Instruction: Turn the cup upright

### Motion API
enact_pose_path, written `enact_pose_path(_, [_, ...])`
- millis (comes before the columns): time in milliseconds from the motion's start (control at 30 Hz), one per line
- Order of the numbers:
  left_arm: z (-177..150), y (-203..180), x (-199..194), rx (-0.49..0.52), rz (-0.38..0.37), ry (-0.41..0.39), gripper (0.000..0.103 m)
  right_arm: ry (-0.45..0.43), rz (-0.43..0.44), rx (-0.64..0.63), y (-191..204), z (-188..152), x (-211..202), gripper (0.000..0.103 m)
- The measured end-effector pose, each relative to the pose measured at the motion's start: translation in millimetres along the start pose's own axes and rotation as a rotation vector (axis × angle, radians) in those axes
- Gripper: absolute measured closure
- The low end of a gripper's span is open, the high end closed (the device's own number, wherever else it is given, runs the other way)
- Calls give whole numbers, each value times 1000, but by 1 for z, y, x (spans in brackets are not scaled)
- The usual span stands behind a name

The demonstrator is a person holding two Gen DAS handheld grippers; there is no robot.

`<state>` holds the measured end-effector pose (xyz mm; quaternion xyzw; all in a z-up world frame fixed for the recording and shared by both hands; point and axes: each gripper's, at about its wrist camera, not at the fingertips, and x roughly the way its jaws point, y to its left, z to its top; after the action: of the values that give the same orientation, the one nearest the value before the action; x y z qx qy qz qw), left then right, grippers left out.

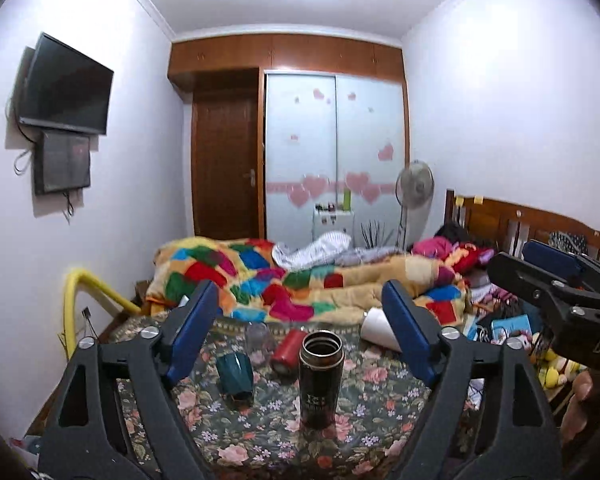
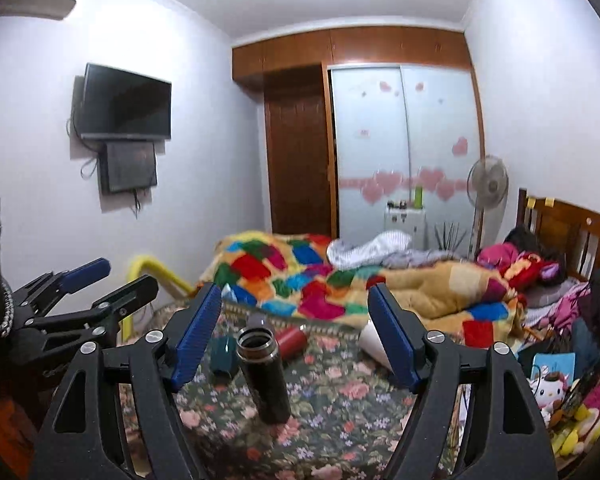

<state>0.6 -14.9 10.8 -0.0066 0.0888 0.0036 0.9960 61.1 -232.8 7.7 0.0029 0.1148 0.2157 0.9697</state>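
Note:
A black metal flask (image 1: pixel 321 380) stands upright, mouth up, on the floral bedsheet (image 1: pixel 380 408). Behind it a teal cup (image 1: pixel 235 372) sits mouth down, a red cup (image 1: pixel 287 350) lies on its side, a white cup (image 1: pixel 378 332) lies on its side, and a clear glass (image 1: pixel 257 336) stands further back. My left gripper (image 1: pixel 300 320) is open and empty, above the flask. My right gripper (image 2: pixel 296 320) is open and empty; the flask (image 2: pixel 265 376) shows between its fingers, with the teal cup (image 2: pixel 222 356), red cup (image 2: pixel 291 342) and white cup (image 2: pixel 374 342) behind.
A patchwork quilt (image 1: pixel 300 280) is heaped across the bed behind the cups. Toys and bags (image 1: pixel 512 332) crowd the right side by the wooden headboard (image 1: pixel 512 224). A yellow rail (image 1: pixel 84 288) stands at the left. A fan (image 1: pixel 414 188) and wardrobe (image 1: pixel 336 148) are at the back.

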Motion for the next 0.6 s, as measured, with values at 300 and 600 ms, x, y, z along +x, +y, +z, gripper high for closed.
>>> enact_pose_path(300, [-6, 2, -23, -3, 40, -44, 0, -58, -48, 3, 9, -2, -14, 2])
enact_pose_path(600, [-10, 0, -32, -18, 42, -43, 0, -70, -77, -6, 9, -7, -26, 0])
